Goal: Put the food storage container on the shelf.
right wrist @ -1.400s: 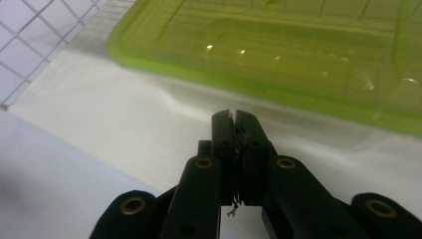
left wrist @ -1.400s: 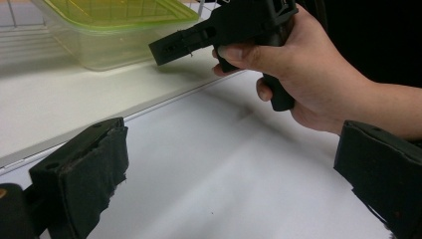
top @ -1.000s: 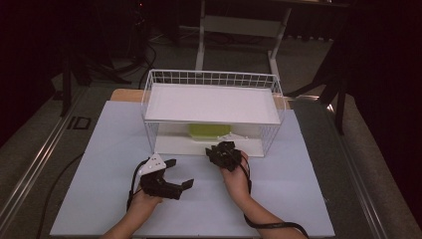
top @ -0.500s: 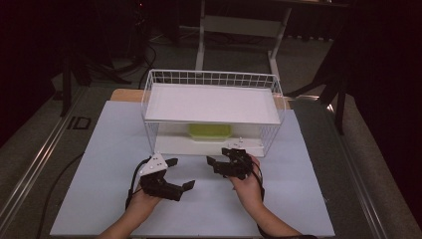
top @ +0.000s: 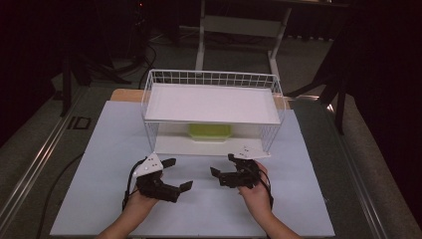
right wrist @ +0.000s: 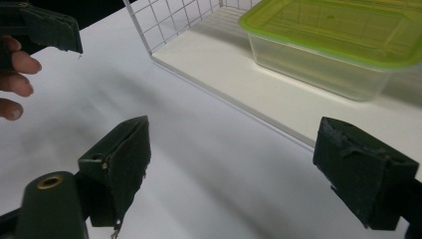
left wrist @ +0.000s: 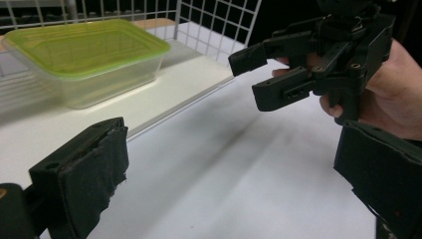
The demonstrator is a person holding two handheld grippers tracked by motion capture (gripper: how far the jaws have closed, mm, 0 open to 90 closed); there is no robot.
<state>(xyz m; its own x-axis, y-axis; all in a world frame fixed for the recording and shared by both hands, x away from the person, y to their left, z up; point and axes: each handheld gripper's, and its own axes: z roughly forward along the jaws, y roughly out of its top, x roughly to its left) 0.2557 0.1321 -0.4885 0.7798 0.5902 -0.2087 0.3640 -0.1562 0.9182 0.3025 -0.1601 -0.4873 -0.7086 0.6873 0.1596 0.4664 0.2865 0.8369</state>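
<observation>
Up close, the container (right wrist: 338, 47) has clear walls.

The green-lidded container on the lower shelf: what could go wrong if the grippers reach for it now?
1. The green-lidded container sits under the upper shelf, so a raised gripper may hit that shelf.
2. The right gripper and left gripper, both open and empty, are close together and might collide.

Container (top: 209, 131) mostly hidden under rack shelf (top: 211, 103), far corner cropped in right gripper view
</observation>
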